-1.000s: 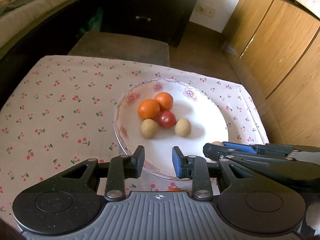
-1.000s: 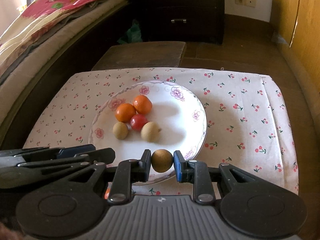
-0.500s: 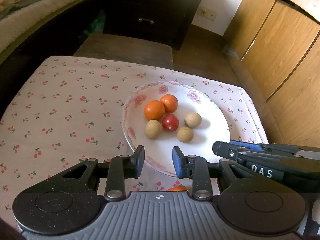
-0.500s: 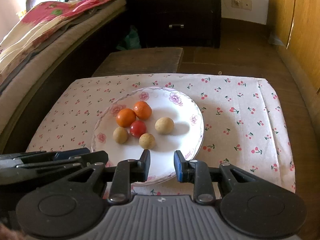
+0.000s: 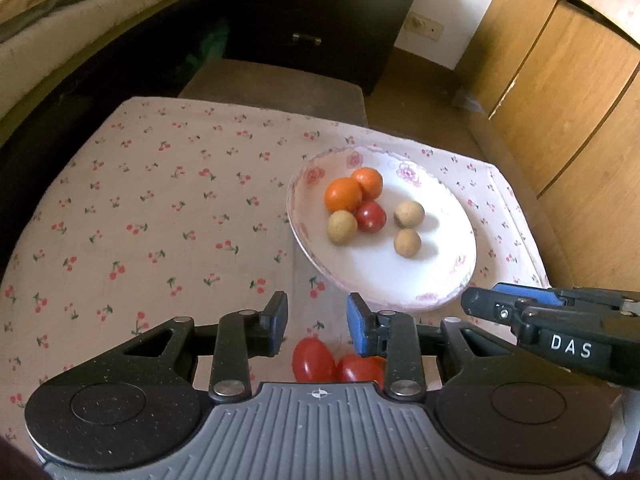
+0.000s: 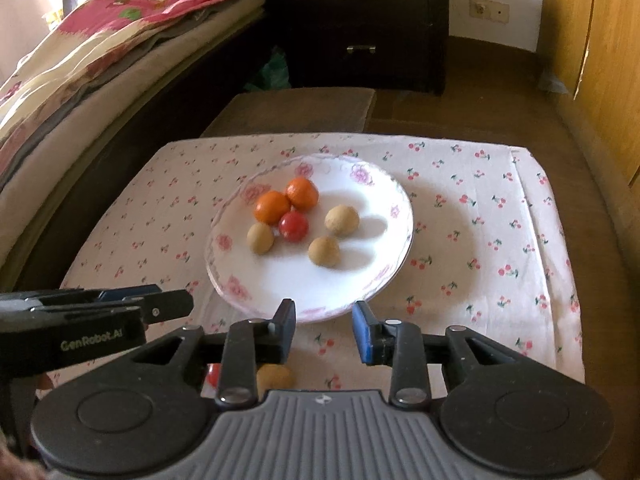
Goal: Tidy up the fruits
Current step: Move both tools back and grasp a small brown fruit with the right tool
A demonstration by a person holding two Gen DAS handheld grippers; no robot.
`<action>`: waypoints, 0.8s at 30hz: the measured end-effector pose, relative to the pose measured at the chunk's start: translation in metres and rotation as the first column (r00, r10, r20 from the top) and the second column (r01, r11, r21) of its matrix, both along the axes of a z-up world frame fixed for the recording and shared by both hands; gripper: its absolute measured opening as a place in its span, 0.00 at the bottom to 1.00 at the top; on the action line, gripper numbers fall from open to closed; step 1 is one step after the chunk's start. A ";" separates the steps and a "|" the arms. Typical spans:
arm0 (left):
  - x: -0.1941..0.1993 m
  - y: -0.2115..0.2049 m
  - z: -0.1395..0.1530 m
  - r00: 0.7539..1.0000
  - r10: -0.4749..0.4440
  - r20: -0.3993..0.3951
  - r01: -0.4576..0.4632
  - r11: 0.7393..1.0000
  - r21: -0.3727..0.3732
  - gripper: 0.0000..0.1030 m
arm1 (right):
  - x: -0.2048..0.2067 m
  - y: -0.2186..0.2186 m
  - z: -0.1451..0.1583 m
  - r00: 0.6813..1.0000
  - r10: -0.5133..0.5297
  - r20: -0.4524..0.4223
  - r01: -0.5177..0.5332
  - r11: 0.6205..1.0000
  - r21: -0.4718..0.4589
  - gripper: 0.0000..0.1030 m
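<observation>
Fingers point(image 5: 276, 320) opening, empty; oblong tomato point(image 5: 313, 359) lies lengthwise, pointing away.

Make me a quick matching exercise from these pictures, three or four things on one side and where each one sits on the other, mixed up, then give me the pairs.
Things:
1. two orange fruits
2. single red tomato
3. pair of red tomatoes
4. plate

Places:
A. on the cloth, off the plate, close under the left gripper
B. on the flowered tablecloth
C. far side of the plate, touching each other
D. on the plate, just in front of the orange fruits

Pairs: 1-C, 2-D, 3-A, 4-B
</observation>
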State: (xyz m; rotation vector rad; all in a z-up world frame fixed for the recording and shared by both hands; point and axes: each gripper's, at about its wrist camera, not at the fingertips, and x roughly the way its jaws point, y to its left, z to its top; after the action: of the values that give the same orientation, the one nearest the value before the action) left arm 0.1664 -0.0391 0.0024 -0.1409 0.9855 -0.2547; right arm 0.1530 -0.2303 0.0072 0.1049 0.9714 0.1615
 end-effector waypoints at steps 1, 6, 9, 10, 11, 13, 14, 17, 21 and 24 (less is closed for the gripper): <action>-0.001 0.000 -0.001 1.000 -0.002 -0.002 0.002 1.000 0.002 0.41 | -0.003 0.001 -0.001 1.000 0.003 -0.004 -0.003 1.000 0.003 0.32; -0.008 0.000 -0.005 1.000 -0.009 -0.013 0.009 1.000 0.000 0.41 | -0.012 0.006 -0.007 1.000 0.015 -0.020 -0.015 1.000 0.011 0.32; -0.012 -0.001 -0.007 1.000 -0.014 -0.017 0.014 1.000 0.002 0.41 | -0.016 0.007 -0.009 0.999 0.017 -0.027 -0.016 1.000 0.015 0.32; -0.013 0.000 -0.008 1.000 -0.013 -0.019 0.013 1.000 0.002 0.42 | -0.016 0.007 -0.010 0.999 0.017 -0.031 -0.016 1.000 0.016 0.32; -0.013 0.000 -0.008 1.000 -0.012 -0.022 0.012 1.000 0.003 0.42 | -0.016 0.007 -0.010 0.999 0.017 -0.034 -0.016 1.000 0.018 0.32; -0.013 0.001 -0.011 1.000 -0.008 -0.029 0.009 1.000 0.006 0.42 | -0.017 0.008 -0.011 0.999 0.017 -0.037 -0.016 1.000 0.017 0.32; -0.014 0.002 -0.012 0.999 -0.007 -0.031 0.008 1.000 0.007 0.42 | -0.017 0.007 -0.012 0.999 0.017 -0.039 -0.016 1.000 0.017 0.32; -0.014 0.003 -0.013 0.999 -0.008 -0.033 0.009 1.000 0.011 0.42 | -0.016 0.006 -0.014 0.999 0.015 -0.045 -0.014 1.000 0.019 0.32; -0.015 0.004 -0.016 0.999 -0.010 -0.044 0.011 1.000 0.019 0.43 | -0.015 0.006 -0.017 0.998 0.011 -0.056 -0.010 1.000 0.027 0.32; -0.015 0.005 -0.019 0.999 -0.008 -0.053 0.009 1.000 0.023 0.43 | -0.014 0.008 -0.020 0.998 0.018 -0.065 -0.016 1.000 0.023 0.32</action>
State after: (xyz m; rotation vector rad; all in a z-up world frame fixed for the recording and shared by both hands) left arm 0.1519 -0.0345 -0.0169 -0.1229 1.0418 -0.2483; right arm 0.1393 -0.2220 -0.0128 0.1233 1.0357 0.1856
